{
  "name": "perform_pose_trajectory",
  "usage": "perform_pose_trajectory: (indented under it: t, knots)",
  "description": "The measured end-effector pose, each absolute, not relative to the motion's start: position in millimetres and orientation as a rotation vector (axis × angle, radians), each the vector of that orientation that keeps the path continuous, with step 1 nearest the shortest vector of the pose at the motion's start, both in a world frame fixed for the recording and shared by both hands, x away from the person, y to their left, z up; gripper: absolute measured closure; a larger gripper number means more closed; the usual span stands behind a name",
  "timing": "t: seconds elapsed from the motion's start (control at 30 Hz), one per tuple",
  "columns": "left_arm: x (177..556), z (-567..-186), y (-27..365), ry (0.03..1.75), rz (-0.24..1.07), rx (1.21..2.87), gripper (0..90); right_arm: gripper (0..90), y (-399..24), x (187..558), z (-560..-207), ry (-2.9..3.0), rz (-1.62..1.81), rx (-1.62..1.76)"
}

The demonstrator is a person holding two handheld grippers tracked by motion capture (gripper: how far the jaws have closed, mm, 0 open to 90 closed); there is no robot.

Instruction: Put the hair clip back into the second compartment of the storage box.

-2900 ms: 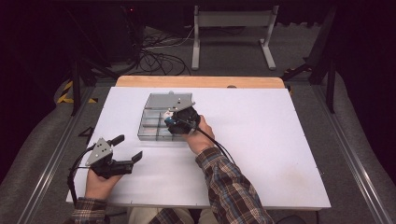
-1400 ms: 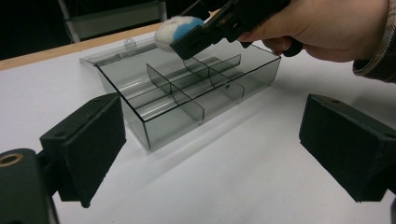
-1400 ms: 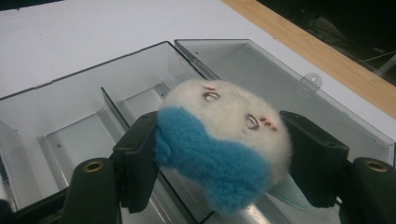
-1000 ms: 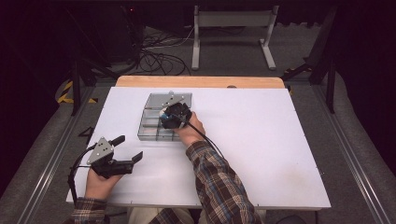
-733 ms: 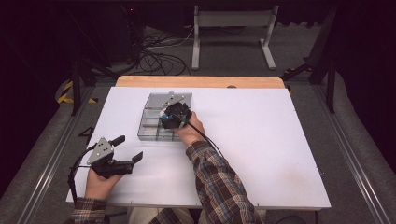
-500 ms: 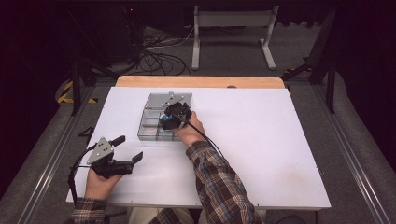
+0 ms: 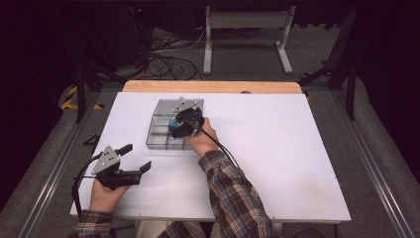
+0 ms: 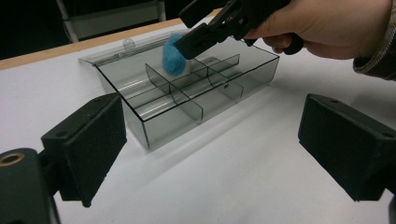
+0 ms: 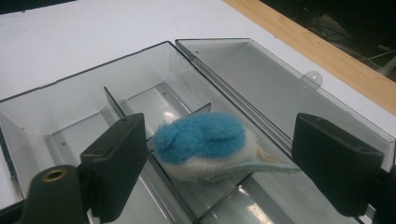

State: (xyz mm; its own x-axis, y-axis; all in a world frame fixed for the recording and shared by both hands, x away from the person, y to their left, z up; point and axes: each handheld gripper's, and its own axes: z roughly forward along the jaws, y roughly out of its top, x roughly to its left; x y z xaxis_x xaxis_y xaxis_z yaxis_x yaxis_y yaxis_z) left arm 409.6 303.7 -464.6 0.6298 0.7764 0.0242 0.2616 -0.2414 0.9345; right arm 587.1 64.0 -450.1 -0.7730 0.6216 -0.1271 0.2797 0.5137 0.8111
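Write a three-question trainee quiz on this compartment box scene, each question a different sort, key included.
1. True or false: the right hand-held gripper has its pads pressed tight on the blue and white plush toy.
2. What is the clear compartment box lid's state? A open B closed
3. Which hand-held gripper rests away from the box?

Key
1. False: a gap shows at the right pad; the jaws have just been opening.
2. A
3. The left hand-held gripper.
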Motion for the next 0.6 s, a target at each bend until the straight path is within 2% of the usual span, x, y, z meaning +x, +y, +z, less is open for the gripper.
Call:
perform_pose_trajectory:
  t: [0.37,0.6]
  knots:
    - [409.7,-464.7,303.6,0.839,0.610,1.796,8.3,13.5,52.9,583.8,-444.3,2.340,1.200,0.761]
    - [409.5,-464.7,302.6,0.843,0.606,1.789,8.3,7.2,41.3,581.4,-446.7,2.331,1.201,0.782]
